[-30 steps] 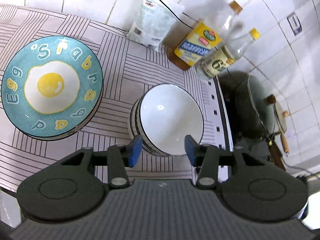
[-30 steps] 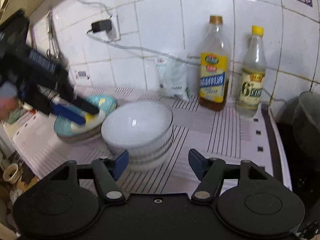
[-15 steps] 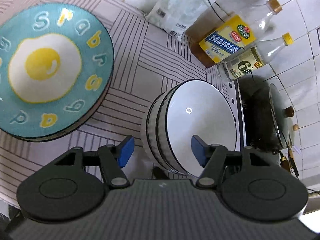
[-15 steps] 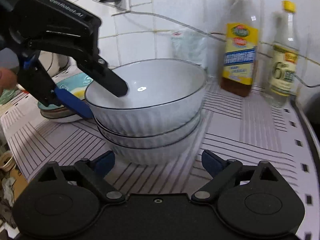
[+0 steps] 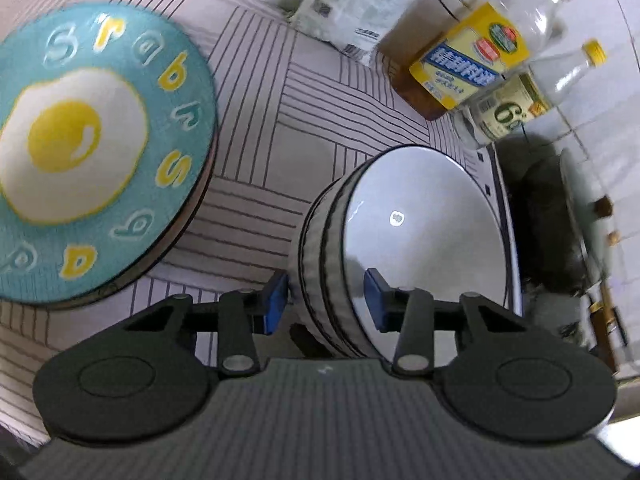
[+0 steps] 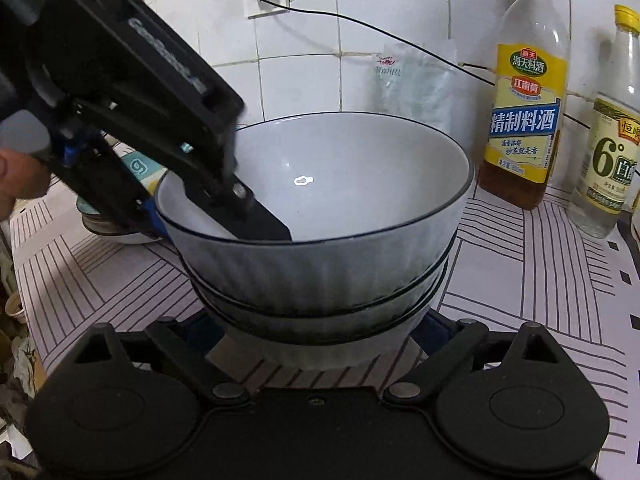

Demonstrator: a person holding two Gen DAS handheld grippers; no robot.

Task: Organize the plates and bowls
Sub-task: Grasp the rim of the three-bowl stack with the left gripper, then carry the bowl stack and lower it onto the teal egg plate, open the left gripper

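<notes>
left tongs [image 5: 325,300] are down over the near rim of the white bowl stack [image 5: 404,248], one blue pad outside the ribbed wall, the other inside the top bowl. the jaws straddle that rim with a gap still showing on either side, so they read as parted, not clamped. from the right wrist view the left tongs [image 6: 224,216] come in from the upper left, a black finger lying inside the top bowl [image 6: 320,184] and a blue-tipped one tucked outside below the rim.

right tongs [image 6: 320,332] sit low and level at the base of the stack, spread wide, a finger on each side of the lowest bowl; the tips are hidden behind the bowls, so contact can't be told. they are wide apart, gripping nothing that shows.

the stack, at least three nested bowls with dark rim lines, stands upright on the striped bench [image 6: 540,280]. well to its left sits the teal egg plate [image 5: 92,152], topping a small pile of plates, apart from the bowls.

behind the bowls by the tiled wall: a yellow-labelled cooking wine bottle [image 6: 524,92], a clear vinegar bottle [image 6: 608,148] just beside it, and a plastic bag [image 6: 416,80]. a dark pot [image 5: 560,216] stands off the bench's far end.
</notes>
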